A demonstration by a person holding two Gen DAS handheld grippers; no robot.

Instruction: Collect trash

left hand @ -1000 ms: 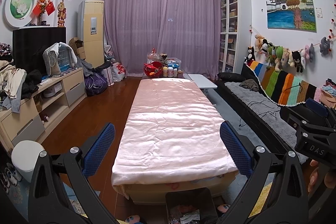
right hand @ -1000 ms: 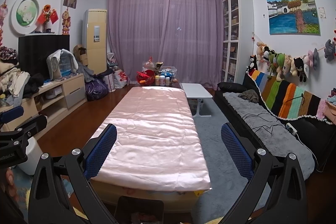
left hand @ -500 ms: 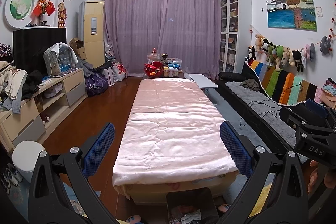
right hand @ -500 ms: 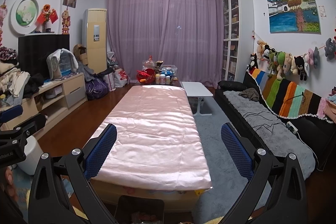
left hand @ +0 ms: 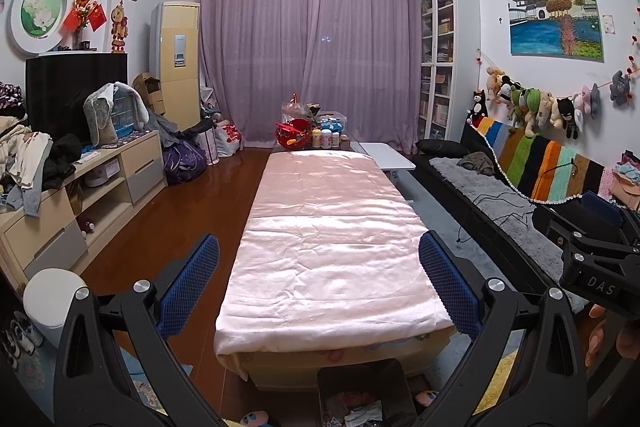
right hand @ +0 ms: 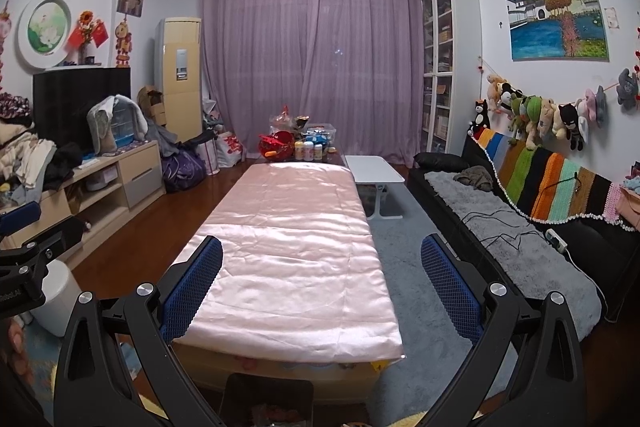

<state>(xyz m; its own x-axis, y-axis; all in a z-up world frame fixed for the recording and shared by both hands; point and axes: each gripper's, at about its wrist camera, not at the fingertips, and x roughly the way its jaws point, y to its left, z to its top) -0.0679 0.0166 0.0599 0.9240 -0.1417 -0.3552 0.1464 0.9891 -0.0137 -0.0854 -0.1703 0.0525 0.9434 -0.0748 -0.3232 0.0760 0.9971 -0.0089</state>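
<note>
A dark trash bin with crumpled paper and wrappers inside stands on the floor at the near end of the long table; its rim also shows in the right wrist view. My left gripper hangs open above the bin and the table's near end, nothing between its blue pads. My right gripper is open too, held level beside it. The right gripper's body shows at the right edge of the left wrist view. No loose trash shows on the pink cloth.
The long table under the pink cloth fills the middle. Bottles and a red basket crowd its far end. A black sofa runs along the right, a low cabinet along the left. A white round bin stands at left.
Both views have shifted only slightly; the grippers stay open and nothing has been picked up or moved.
</note>
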